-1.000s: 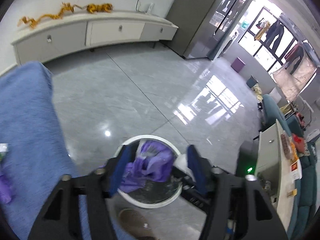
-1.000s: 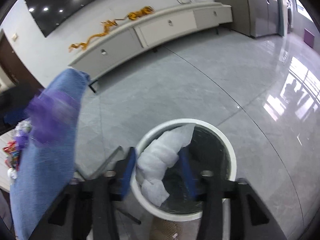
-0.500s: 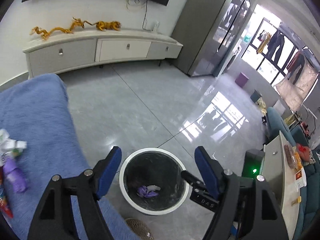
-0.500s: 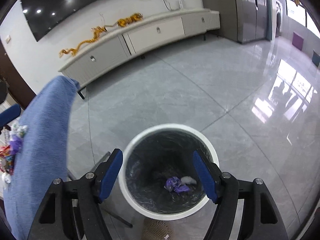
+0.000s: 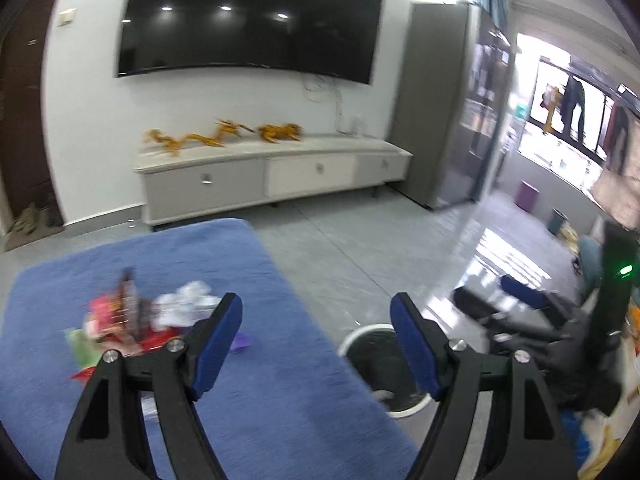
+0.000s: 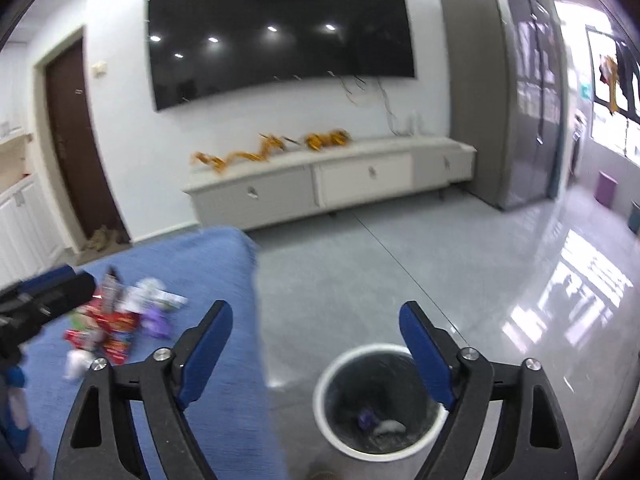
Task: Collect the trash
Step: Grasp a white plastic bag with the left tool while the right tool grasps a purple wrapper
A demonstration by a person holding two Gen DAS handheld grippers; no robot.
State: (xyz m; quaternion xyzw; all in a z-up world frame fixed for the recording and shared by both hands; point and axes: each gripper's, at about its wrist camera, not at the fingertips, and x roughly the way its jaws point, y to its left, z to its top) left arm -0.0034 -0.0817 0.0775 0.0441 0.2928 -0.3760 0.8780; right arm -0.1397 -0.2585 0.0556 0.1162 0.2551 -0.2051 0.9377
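Left claw (image 5: 316, 328) opening, empty | right claw (image 6: 316, 336) opening, empty | trash pile (image 5: 136, 320) left-ahead | bin (image 6: 380, 400) below right claw

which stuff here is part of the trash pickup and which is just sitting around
Part of the job:
- pile of wrappers and tissues on the blue cloth
- white bin, a purple scrap and a white scrap inside
- left gripper and right gripper, both opening, nothing between them

Just lying about:
- gold dragon ornaments
- TV cabinet
- wall TV
- purple stool
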